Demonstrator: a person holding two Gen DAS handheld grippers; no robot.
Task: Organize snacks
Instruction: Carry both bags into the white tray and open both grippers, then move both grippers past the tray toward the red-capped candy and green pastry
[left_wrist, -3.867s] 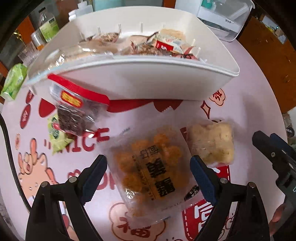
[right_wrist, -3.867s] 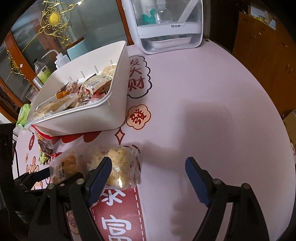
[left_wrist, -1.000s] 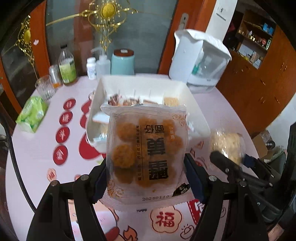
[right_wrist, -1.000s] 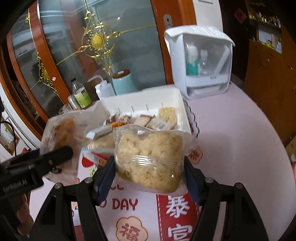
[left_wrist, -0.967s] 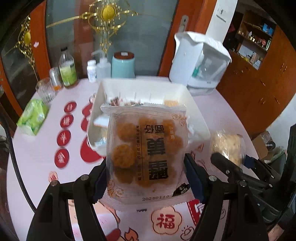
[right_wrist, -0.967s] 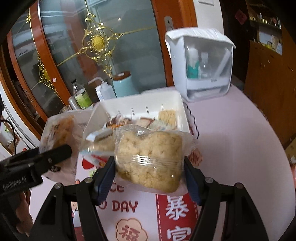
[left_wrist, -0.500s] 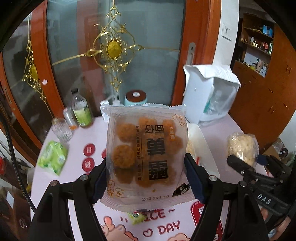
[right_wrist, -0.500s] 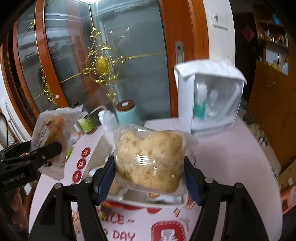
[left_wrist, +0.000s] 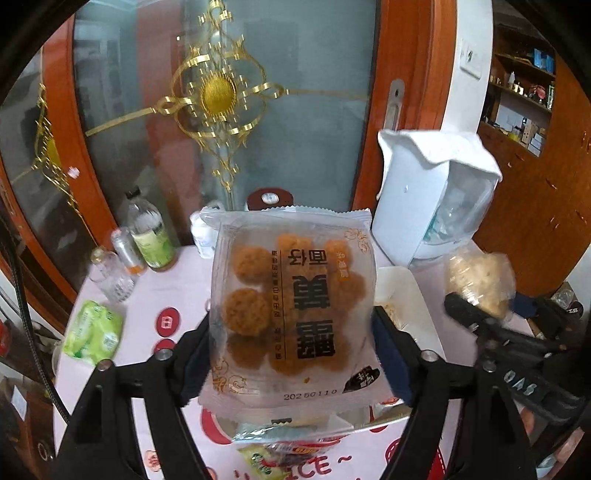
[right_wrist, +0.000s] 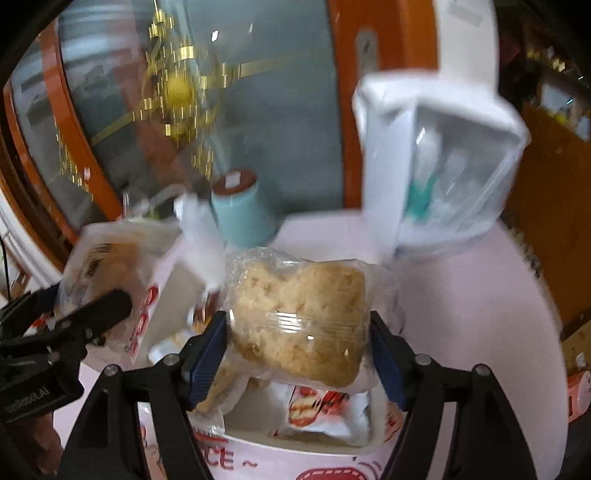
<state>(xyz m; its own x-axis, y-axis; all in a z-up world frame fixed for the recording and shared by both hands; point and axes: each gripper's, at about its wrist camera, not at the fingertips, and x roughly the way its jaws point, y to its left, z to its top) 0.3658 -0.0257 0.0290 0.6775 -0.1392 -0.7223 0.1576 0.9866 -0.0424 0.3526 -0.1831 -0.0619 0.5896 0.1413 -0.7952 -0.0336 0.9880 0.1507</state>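
The left claw (left_wrist: 291, 350) has the ball pack (left_wrist: 291, 306) between its fingers. Its jaws have just been opening, and the wrap's side edges meet both pads, so I judge it a light pinch. The right claw (right_wrist: 297, 347) has the cake pack (right_wrist: 299, 321) the same way: jaws just opening, wrap touching both pads. Both packs hang in the air above the box (right_wrist: 303, 448), which sits on the bench (right_wrist: 461, 314) at 6 o'clock in each view.

Both packs should be light. The ball pack is a flat, slick film pillow with loose fried balls inside. It will bend and slide under weak pressure, and a hard squeeze could crush the balls. Hold it across the side seams, as now. The cake pack is a soft, crumbly block in loose clear wrap. Grip it on the block's flanks, not on the slack film, and gently.

Each pack hides most of the box beneath it, so free room there cannot be judged. Only a few wrapped snacks show at 6 o'clock in the right view. That view is blurred, so labels cannot be read. In the left view the right claw is at 3 o'clock, its fingertips partly behind the cake pack. The ball pack covers the pad faces, so true contact is hard to confirm.
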